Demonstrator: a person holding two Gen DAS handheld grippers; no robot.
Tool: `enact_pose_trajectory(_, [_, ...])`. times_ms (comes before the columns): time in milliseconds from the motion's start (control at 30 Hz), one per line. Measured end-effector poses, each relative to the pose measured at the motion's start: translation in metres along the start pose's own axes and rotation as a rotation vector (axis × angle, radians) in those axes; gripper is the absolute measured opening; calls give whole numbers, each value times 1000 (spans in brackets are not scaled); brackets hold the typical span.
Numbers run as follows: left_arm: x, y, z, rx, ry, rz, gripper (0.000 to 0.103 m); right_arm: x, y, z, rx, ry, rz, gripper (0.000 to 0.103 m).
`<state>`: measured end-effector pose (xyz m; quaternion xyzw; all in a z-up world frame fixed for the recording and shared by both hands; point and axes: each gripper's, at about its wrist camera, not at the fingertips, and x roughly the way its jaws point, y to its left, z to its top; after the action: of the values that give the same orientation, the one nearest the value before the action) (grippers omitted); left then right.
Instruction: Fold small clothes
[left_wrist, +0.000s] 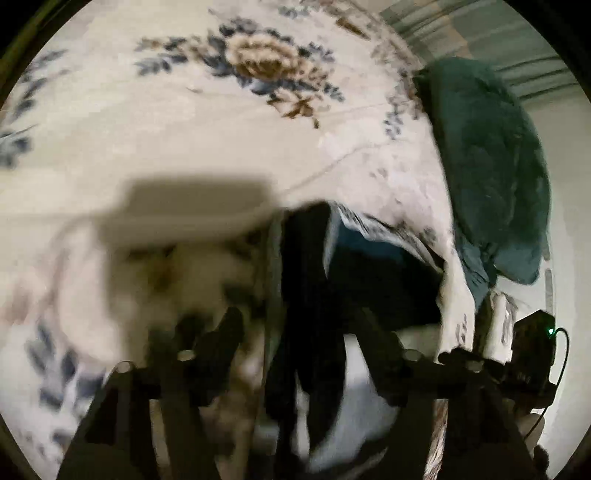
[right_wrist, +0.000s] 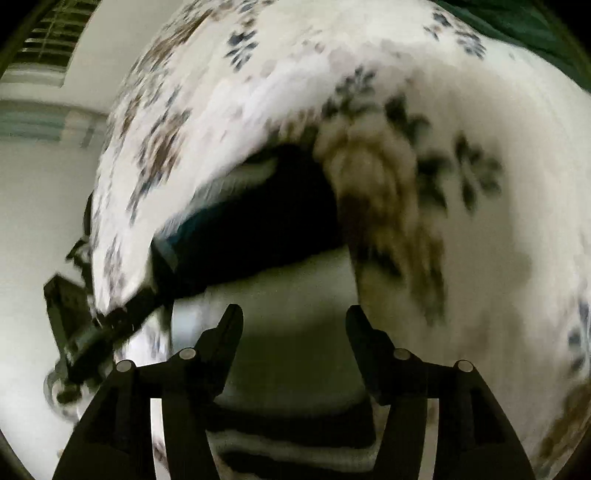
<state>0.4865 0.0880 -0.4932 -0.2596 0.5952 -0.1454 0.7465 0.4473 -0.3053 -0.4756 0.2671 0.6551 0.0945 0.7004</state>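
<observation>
garment: a dark, black-and-blue small piece of clothing (left_wrist: 369, 273) lies on the floral bedspread (left_wrist: 184, 122), bunched rather than flat; blur hides its exact outline.
where it lies from the left hand-held gripper (left_wrist: 299, 328): directly ahead and slightly right, dark folds running down between the two fingers.
where it lies from the right hand-held gripper (right_wrist: 293, 317): just beyond the fingertips, far and a little left; a pale striped cloth (right_wrist: 291, 435) sits under the fingers, nearer than the dark garment (right_wrist: 258, 229).
long axis: in the right wrist view the dark shape stretches left to right across the line of the fingers; in the left wrist view it runs near to far. I cannot settle the true axis.
left jaws: apart, fabric between them, no firm pinch visible.
right jaws: apart, nothing clamped.
nearer hand: the left, judging by cloth already between its fingers.
edges: the bed drops away at the right in the left wrist view, beside a green pillow (left_wrist: 491, 166).
open room: bare bedspread at far left, the likely place to spread and fold.
</observation>
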Motion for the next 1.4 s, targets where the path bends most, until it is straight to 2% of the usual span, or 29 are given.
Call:
enact_pose_trajectory(67, [-22,-2,-25,16,-11,13,61,-10,1,-36,-21,35,7,60])
enact_pose_trajectory(233, [-82,3,-120,26,-24,96,61,-3,3,-161,-53,235,70,60])
enact_pose_trajectory(333, [-112,19,-191,-59,-16,139,61,30,4,-237,-55,360,97,60])
enact_pose_trajectory(467, [-131,42,-265,-200,1,174,61,74,21,-313,-162,414,39,60])
enact_pose_trajectory(533, [-140,52,-299,-255,4,210,61,90,36,-349,-195,459,64,60])
enact_pose_trajectory(667, [-146,60,-341,-311,16,212,61,86,62,-412,-295,551,135,60])
enact_pose_trajectory(767, [-137,54,-357,-298,39,198,61,69,50,-416,-252,519,133,60])
enact_pose_trajectory(867, [-116,47,-364,-275,69,170,61,38,13,-403,-143,422,109,60])
enact_pose_trajectory(1000, [-77,43,-363,-264,131,113,62,0,-40,-380,-40,289,12,60])
enact_pose_trajectory(1133, [-49,49,-367,-285,185,90,61,-7,-82,-371,60,264,-30,60])
enact_pose_trajectory(1267, [-62,39,-377,-250,160,52,59,3,-102,-373,101,264,-16,60])
enact_pose_trajectory(1300, [-68,35,-379,-238,151,43,52,8,-107,-374,112,269,-6,60])
enact_pose_trajectory(1333, [-73,32,-382,-223,149,35,20,9,-113,-375,116,276,1,60])
enact_pose_trajectory(1367, [-74,30,-385,-217,156,34,6,15,-112,-376,120,282,3,60])
enact_pose_trajectory(1400, [-77,30,-388,-222,165,27,8,25,-110,-380,121,286,1,60])
